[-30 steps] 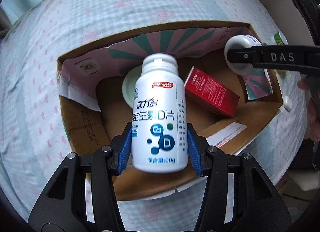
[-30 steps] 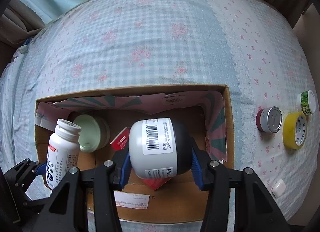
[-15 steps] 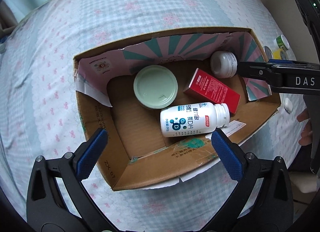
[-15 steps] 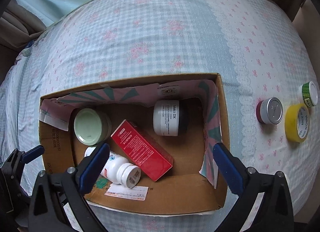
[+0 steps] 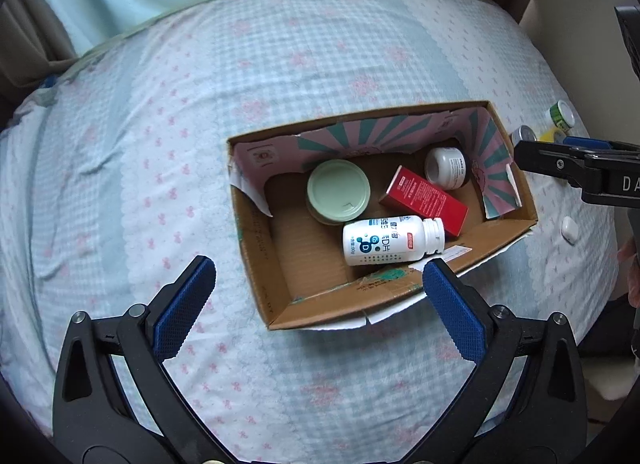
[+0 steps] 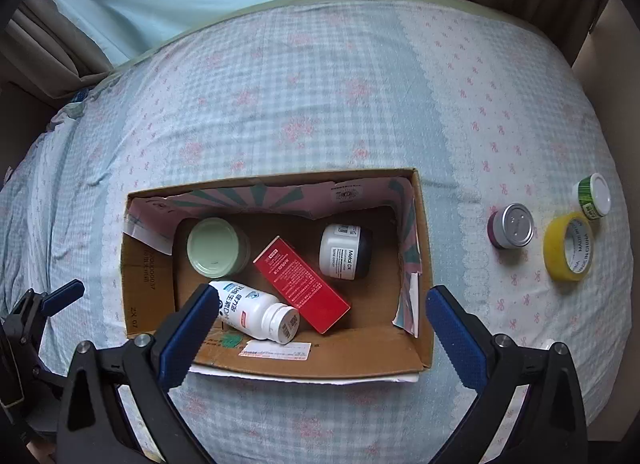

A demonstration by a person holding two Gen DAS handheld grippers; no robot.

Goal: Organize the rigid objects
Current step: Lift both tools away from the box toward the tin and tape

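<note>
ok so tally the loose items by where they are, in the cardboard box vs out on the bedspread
In the cardboard box: 4 (green-lidded jar, red carton, white bottle, black-and-white tub)
On the bedspread: 4 (silver-lidded tin, yellow tape roll, green-and-white pot, small white piece)
Total: 8

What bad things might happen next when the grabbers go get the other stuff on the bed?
1. The yellow tape roll, the silver-lidded tin and the green-labelled jar sit close together on the soft bedspread, so open jaws reaching for one might knock another away.
2. The white pill bottle and red box lie loose in the cardboard box; dropping more on top might make things roll or tip.
3. The small white piece near the bed's edge might get nudged off.
</note>
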